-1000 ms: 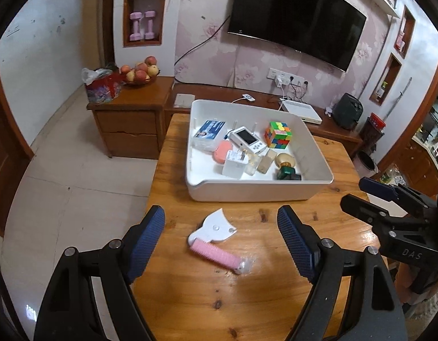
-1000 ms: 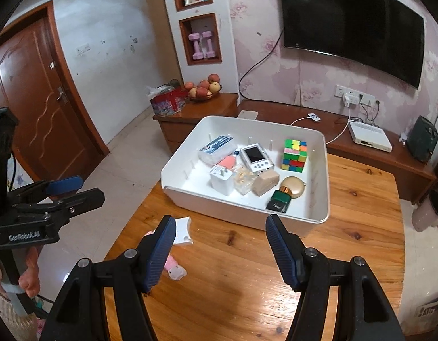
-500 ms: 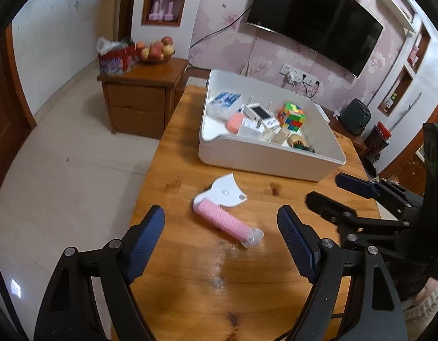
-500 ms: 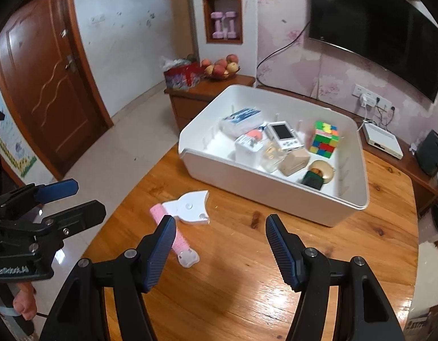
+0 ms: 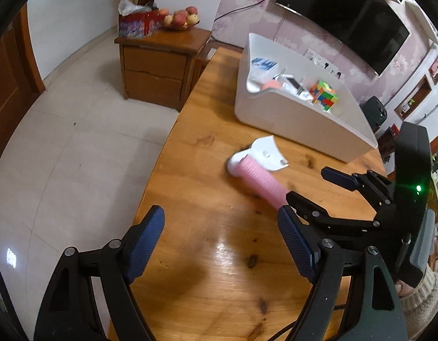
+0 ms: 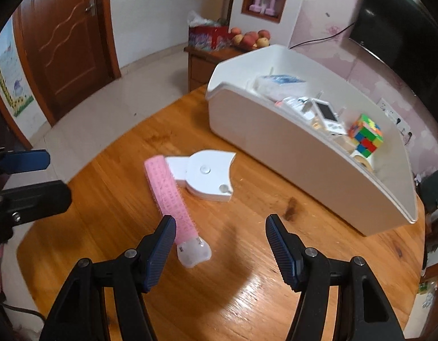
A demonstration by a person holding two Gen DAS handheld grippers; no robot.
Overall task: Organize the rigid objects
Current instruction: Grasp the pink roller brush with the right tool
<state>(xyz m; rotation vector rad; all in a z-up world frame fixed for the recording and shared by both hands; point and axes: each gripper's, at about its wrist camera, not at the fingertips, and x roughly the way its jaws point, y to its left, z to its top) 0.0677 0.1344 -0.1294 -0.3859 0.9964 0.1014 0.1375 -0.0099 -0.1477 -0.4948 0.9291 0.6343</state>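
A pink ribbed roller (image 6: pixel 170 197) with a clear end cap lies on the wooden table (image 6: pixel 247 284), touching a flat white cat-shaped gadget (image 6: pixel 205 174). Both also show in the left wrist view, the roller (image 5: pixel 257 177) and the white gadget (image 5: pixel 267 155). My right gripper (image 6: pixel 220 244) is open and empty, low over the table, its left finger right beside the roller's capped end. My left gripper (image 5: pixel 221 243) is open and empty, nearer the table's front edge, with the roller ahead to its right.
A white bin (image 6: pixel 275 139) at the table's far side holds a Rubik's cube (image 6: pixel 366 136), a small white device (image 6: pixel 328 116), a blue-white pack (image 6: pixel 278 83) and other small items. A wooden cabinet (image 5: pixel 159 68) with fruit stands beyond the table's left edge.
Both grippers have dropped lower and closer to the table, toward the roller and white gadget. The right gripper now sits right at the roller's capped end. Objects have not moved.
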